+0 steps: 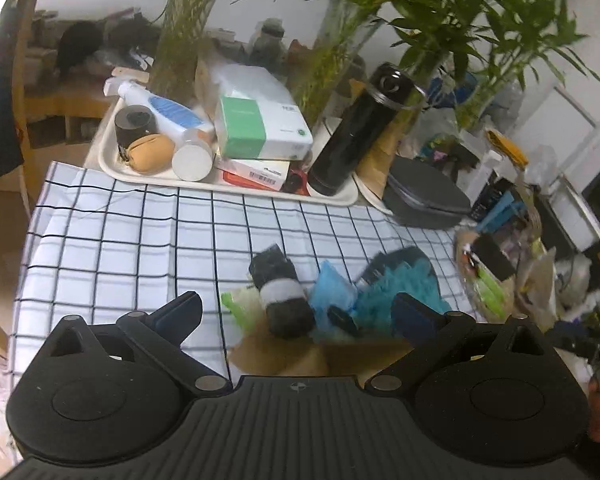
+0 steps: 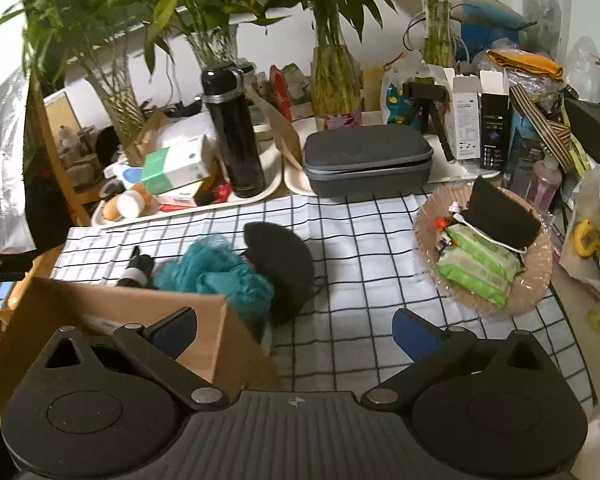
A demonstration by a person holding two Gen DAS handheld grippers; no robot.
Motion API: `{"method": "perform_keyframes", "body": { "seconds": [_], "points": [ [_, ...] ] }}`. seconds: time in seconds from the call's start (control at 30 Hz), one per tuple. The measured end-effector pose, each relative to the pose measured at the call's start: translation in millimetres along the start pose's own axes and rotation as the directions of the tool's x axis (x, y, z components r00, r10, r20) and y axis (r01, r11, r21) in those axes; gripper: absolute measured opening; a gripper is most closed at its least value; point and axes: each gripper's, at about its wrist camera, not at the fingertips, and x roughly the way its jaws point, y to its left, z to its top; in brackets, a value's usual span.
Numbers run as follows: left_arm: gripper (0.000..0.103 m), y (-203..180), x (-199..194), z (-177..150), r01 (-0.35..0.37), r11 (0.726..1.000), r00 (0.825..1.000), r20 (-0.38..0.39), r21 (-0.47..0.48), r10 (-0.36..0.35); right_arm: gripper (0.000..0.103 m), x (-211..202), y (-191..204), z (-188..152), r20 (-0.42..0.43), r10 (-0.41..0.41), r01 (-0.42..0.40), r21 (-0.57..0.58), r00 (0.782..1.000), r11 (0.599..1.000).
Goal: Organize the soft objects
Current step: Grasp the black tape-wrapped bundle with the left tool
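Landmark: black flask (image 2: 233, 132), upright on a cream tray (image 2: 260, 194). Left of it, same tray: green-white box (image 2: 176, 166), spray bottle (image 1: 160, 106). Right of it: grey zip case (image 2: 366, 158), then a glass dish (image 2: 480, 252) with green packets, probably wipes. Behind it: bamboo vases (image 2: 334, 80). In front: checked cloth (image 2: 360, 240).

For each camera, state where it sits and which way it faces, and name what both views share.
Left wrist: rides on the left gripper, looking forward over the checked cloth at the rolled dark sock and teal fluffy bundle; its open fingers show.
Right wrist: rides on the right gripper, facing the cloth, cardboard box and glass dish; its open fingers show.
Shared: sock, teal bundle, black flask, cloth.
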Motion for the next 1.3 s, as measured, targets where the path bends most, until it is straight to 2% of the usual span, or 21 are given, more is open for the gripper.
{"method": "perform_keyframes", "body": {
  "seconds": [0.23,0.37,0.53,0.6,0.8,0.93,1.07,1.17,1.23,1.27,1.3],
  "points": [
    [0.103,32.0,50.7,18.8,0.04,0.995,0.997,-0.066,-0.087,-0.046,0.103,33.5,-15.3,12.6,-0.036,0.013,-0.013,0.026,0.999,1.0],
    [0.102,45.9,88.2,19.5,0.046,0.989,0.985,-0.158,-0.14,-0.068,0.103,47.1,-27.4,14.1,-0.052,0.049,-0.045,0.081,0.997,0.996],
    [0.101,41.6,117.0,17.0,0.044,0.991,0.966,-0.246,-0.124,-0.074,0.103,55.3,-33.3,14.0,-0.069,0.027,-0.021,0.083,0.997,0.996],
    [0.093,38.9,124.2,16.9,0.034,0.994,0.963,-0.262,-0.104,-0.06,0.103,57.1,-35.8,13.4,-0.076,0.022,-0.015,0.087,0.997,0.996],
    [0.086,37.0,145.2,12.5,0.041,0.997,0.94,-0.335,-0.058,-0.058,0.103,62.0,-47.9,17.2,-0.076,-0.018,0.029,0.153,0.997,0.988],
    [0.086,38.9,148.7,12.5,0.033,0.999,0.941,-0.336,-0.041,-0.045,0.103,63.9,-49.1,19.7,-0.068,-0.007,0.02,0.193,0.998,0.981],
    [0.086,37.9,151.7,12.4,0.015,0.999,0.942,-0.335,-0.033,-0.026,0.103,71.7,-40.3,21.2,-0.093,-0.017,0.032,0.167,0.996,0.985],
    [0.085,29.9,153.8,9.8,-0.011,1.0,0.942,-0.334,0.02,0.017,0.103,76.4,-33.6,22.7,-0.099,-0.016,0.03,0.138,0.995,0.99],
    [0.078,23.6,154.4,7.6,-0.034,0.997,0.944,-0.326,0.073,0.056,0.103,78.6,-29.8,23.3,-0.102,-0.021,0.033,0.117,0.995,0.993],
    [0.067,21.4,153.5,7.2,-0.047,0.995,0.945,-0.32,0.093,0.074,0.103,79.5,-28.7,23.4,-0.104,-0.026,0.037,0.111,0.994,0.993],
    [0.047,20.3,152.3,7.6,-0.073,0.991,0.944,-0.314,0.111,0.105,0.103,80.5,-28.0,23.5,-0.106,-0.029,0.041,0.104,0.994,0.994]
  ]
}}
